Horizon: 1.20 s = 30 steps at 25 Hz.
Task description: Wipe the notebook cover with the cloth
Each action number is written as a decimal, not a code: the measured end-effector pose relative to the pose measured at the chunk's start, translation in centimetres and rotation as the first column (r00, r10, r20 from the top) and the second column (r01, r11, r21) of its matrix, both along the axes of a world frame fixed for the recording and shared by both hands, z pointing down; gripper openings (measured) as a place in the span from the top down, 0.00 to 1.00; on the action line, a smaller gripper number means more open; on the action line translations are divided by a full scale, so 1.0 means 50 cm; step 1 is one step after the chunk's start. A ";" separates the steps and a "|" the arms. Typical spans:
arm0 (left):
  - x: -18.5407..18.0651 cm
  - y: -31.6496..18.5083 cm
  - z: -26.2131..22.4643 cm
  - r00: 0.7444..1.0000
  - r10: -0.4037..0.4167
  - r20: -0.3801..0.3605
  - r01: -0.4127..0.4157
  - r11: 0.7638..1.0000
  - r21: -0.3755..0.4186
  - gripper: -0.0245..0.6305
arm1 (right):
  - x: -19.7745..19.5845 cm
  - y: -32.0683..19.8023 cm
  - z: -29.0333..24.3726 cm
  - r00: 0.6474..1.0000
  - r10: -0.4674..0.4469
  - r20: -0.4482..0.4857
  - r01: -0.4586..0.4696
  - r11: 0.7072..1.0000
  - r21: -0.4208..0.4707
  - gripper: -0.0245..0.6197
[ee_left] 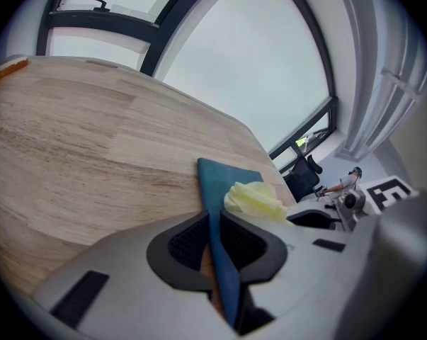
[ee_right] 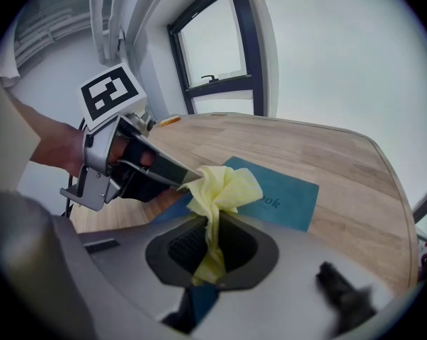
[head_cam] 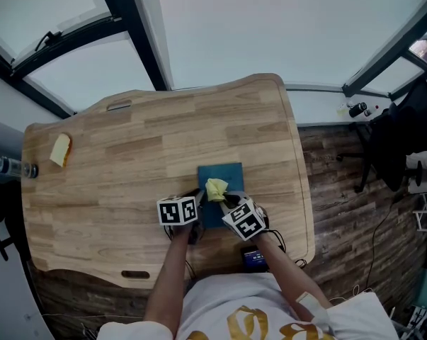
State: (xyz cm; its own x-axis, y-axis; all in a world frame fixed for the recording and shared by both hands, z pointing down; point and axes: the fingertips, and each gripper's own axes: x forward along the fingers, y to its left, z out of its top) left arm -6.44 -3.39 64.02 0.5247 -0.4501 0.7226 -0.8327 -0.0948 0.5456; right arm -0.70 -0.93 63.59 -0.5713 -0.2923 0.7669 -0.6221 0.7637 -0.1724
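A teal notebook [head_cam: 222, 183] lies flat on the wooden table [head_cam: 128, 168], near its front edge. My left gripper [head_cam: 196, 218] is shut on the notebook's near left edge [ee_left: 219, 261], which runs between its jaws. My right gripper [head_cam: 227, 202] is shut on a crumpled yellow cloth [head_cam: 216, 189], and the cloth [ee_right: 224, 190] rests bunched on the notebook cover [ee_right: 284, 197] beside the left gripper's tip [ee_right: 181, 179]. From the left gripper view the cloth [ee_left: 254, 200] sits on the blue cover just past my jaws.
A yellow sponge [head_cam: 60, 149] lies near the table's far left edge, with a dark cylinder [head_cam: 11, 167] just off that edge. Office chairs [head_cam: 397, 140] and cables stand on the floor to the right. Windows run behind the table.
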 end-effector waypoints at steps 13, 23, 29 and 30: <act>0.001 -0.001 -0.004 1.000 0.001 0.004 -0.001 1.000 0.007 0.87 | 0.001 0.060 -0.002 1.000 -0.020 0.004 0.020 0.998 -0.052 0.90; 0.001 -0.001 -0.004 1.000 0.002 0.012 -0.002 1.000 0.014 0.87 | 0.000 0.071 0.003 0.999 -0.038 0.007 0.038 0.998 -0.041 0.90; 0.001 -0.002 -0.005 1.000 0.002 0.007 -0.002 1.000 0.012 0.87 | 0.011 0.071 0.004 0.999 -0.033 0.011 0.033 0.999 -0.041 0.90; 0.001 -0.002 -0.005 1.000 0.002 0.009 -0.002 1.000 0.013 0.87 | 0.015 0.069 0.003 1.000 -0.024 0.014 0.024 0.999 -0.040 0.90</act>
State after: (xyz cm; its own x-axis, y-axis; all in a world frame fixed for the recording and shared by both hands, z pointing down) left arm -6.40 -3.47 63.78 0.5194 -0.4582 0.7213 -0.8371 -0.1033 0.5372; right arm 0.05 2.53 63.75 -0.5881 -0.2478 0.7699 -0.6012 0.7707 -0.2111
